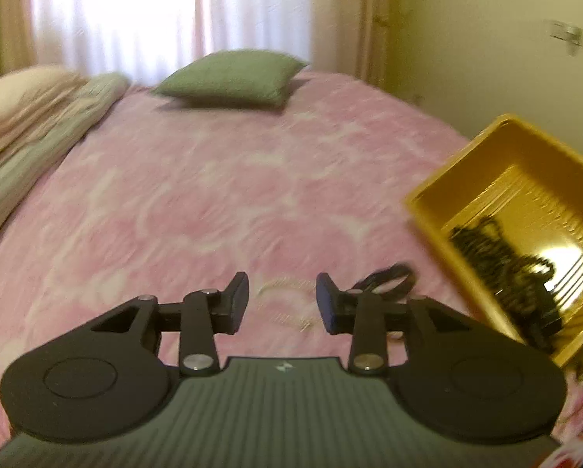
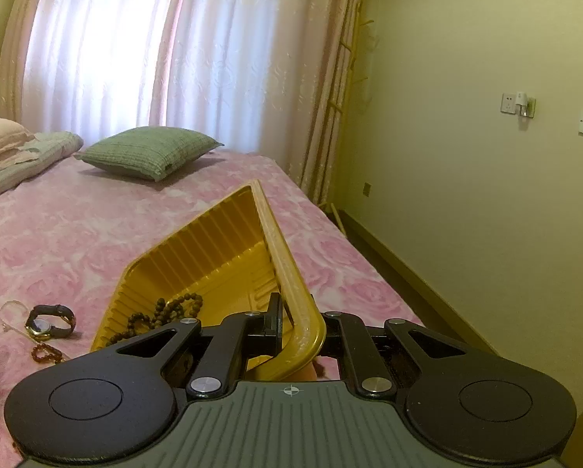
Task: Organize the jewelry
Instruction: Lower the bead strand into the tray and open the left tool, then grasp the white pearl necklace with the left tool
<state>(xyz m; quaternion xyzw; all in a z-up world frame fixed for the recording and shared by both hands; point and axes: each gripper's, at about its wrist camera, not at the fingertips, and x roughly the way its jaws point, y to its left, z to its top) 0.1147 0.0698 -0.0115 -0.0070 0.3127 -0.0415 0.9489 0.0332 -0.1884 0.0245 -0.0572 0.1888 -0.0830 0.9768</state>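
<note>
Both wrist views look low across the bed (image 1: 213,195) toward the window (image 2: 135,39).

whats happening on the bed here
A person is sorting jewelry with two handheld grippers. The right gripper is clamped on the rim of a yellow tray that already holds dark beads. The left gripper is open above a pale bracelet, beside a wristwatch on the pink bedspread.

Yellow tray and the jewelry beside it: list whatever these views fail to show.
- Dark beads in the yellow tray, left wrist view: motion blur, strand count unclear.
- Watch, same view: blurred, partly behind a finger.
- Tray's near corner, right wrist view: gripper hides the contact.
- Clear loop: too faint to identify.
</note>
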